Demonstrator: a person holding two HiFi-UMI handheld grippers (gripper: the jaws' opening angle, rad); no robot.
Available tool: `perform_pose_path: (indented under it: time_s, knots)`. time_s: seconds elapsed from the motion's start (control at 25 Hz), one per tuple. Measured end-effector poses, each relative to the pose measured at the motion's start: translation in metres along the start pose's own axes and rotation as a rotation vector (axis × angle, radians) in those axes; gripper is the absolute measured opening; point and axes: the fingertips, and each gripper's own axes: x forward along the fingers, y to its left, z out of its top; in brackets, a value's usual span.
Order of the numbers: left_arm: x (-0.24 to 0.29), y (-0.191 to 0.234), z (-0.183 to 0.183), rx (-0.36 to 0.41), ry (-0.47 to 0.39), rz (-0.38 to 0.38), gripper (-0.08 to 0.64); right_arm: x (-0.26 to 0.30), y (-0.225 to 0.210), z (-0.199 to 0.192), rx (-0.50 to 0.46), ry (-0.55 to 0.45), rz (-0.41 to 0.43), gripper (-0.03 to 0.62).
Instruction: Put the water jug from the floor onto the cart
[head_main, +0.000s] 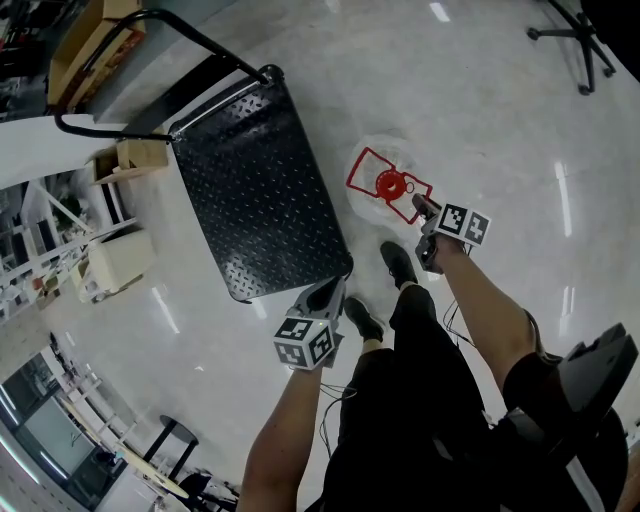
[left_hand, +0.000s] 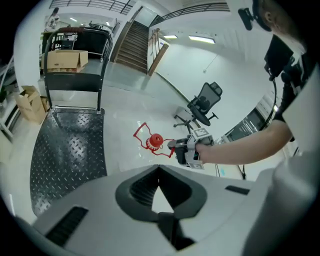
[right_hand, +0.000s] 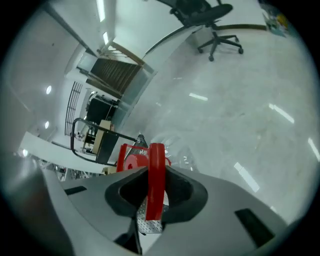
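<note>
The water jug (head_main: 382, 165) is clear plastic with a red cap (head_main: 390, 185) and a red handle, and it stands on the pale floor just right of the black cart (head_main: 255, 170). My right gripper (head_main: 421, 209) reaches down onto the jug's near side. In the right gripper view its jaws (right_hand: 155, 186) are shut on the red handle (right_hand: 156, 167), with the cap (right_hand: 131, 162) just beyond. My left gripper (head_main: 328, 293) hangs by the cart's near corner, its jaws (left_hand: 159, 172) shut with nothing between them. From there the jug (left_hand: 155, 141) and the right gripper (left_hand: 186, 150) show ahead.
The cart's deck (left_hand: 65, 150) is bare, with its push handle (head_main: 150, 20) at the far end. Cardboard boxes (head_main: 90, 40) lie beyond it. An office chair (left_hand: 205, 102) stands farther off. The person's shoes (head_main: 400, 262) are planted close to the jug.
</note>
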Motion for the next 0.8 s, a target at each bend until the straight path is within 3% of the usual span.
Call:
perform_pose_path:
  time_s: [0.24, 0.44, 0.64, 0.8]
  knots:
    - [-0.024, -0.006, 0.017, -0.022, -0.063, 0.031, 0.000, -0.004, 0.025, 0.004, -0.165, 0.093, -0.039, 0.078]
    - [-0.057, -0.011, 0.038, -0.024, -0.160, 0.056, 0.000, -0.025, 0.088, -0.008, -0.342, 0.168, 0.059, 0.078]
    - [-0.112, -0.015, 0.048, -0.046, -0.246, 0.090, 0.000, -0.076, 0.160, -0.033, -0.446, 0.270, 0.119, 0.080]
    - [-0.153, -0.017, 0.048, -0.062, -0.353, 0.105, 0.000, -0.110, 0.220, -0.047, -0.516, 0.284, 0.198, 0.080]
